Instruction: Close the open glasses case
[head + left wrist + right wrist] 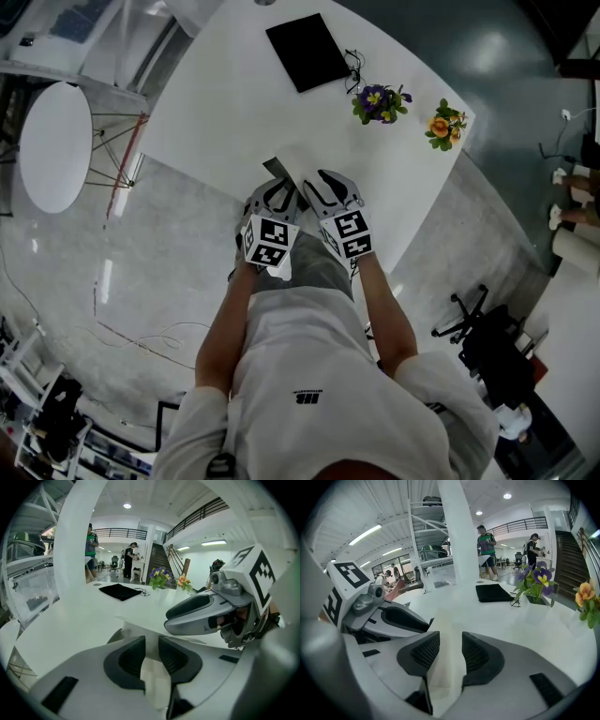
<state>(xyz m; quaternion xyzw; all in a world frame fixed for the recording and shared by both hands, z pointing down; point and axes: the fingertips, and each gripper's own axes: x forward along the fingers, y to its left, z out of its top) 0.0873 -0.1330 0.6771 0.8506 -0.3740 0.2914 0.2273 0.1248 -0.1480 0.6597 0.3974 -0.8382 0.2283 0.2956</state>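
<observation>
A flat black case (307, 52) lies far back on the white table (216, 103), with a pair of glasses (354, 66) beside it; in the left gripper view the case (119, 591) sits well ahead. Both grippers are side by side at the table's near edge. My left gripper (278, 194) is shut on a cream-white cloth (154, 677). My right gripper (323, 187) pinches the same cloth (443, 639). In front of the jaws the pale sheet (298, 164) shows a dark grey corner.
A pot of purple flowers (379, 101) and one of orange flowers (444, 124) stand at the table's right edge. A small round white table (54, 145) is on the left. An office chair (469, 319) stands at the right. People stand far off (487, 543).
</observation>
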